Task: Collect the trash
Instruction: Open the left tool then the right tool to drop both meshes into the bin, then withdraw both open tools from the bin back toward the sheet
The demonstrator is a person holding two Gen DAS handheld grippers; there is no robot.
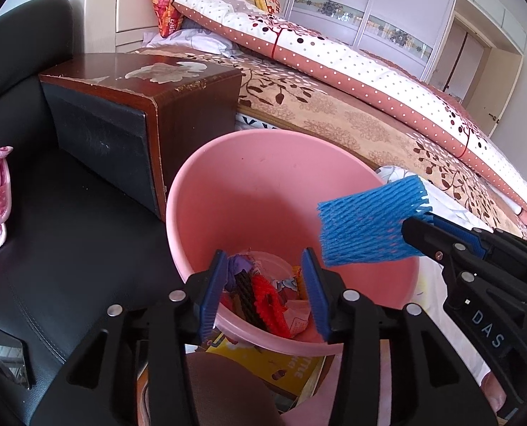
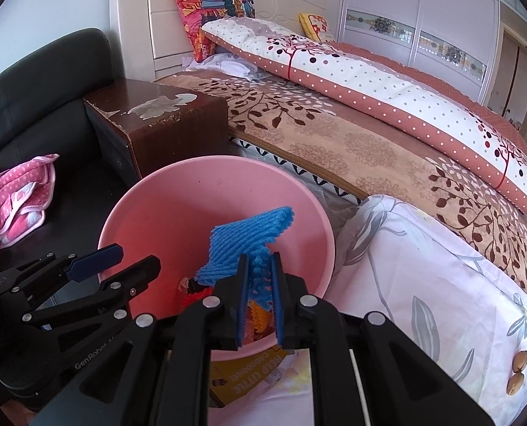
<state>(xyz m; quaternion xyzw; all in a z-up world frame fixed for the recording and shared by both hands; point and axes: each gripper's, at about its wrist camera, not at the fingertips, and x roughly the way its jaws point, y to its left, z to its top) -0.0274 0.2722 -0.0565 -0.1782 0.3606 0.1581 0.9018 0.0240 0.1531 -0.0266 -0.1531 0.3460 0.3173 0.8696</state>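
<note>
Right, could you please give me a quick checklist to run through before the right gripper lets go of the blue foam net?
1. Right gripper clamped on the blue foam net: ok.
2. Net over the pink bin mouth: ok.
3. Left gripper open and empty, jaws over the bin's near rim: ok.
4. Left gripper out of the net's drop path: cannot tell.
5. Room in the bin: ok, trash lies only at the bottom.
6. Bin standing steady on the yellow book: cannot tell.
</note>
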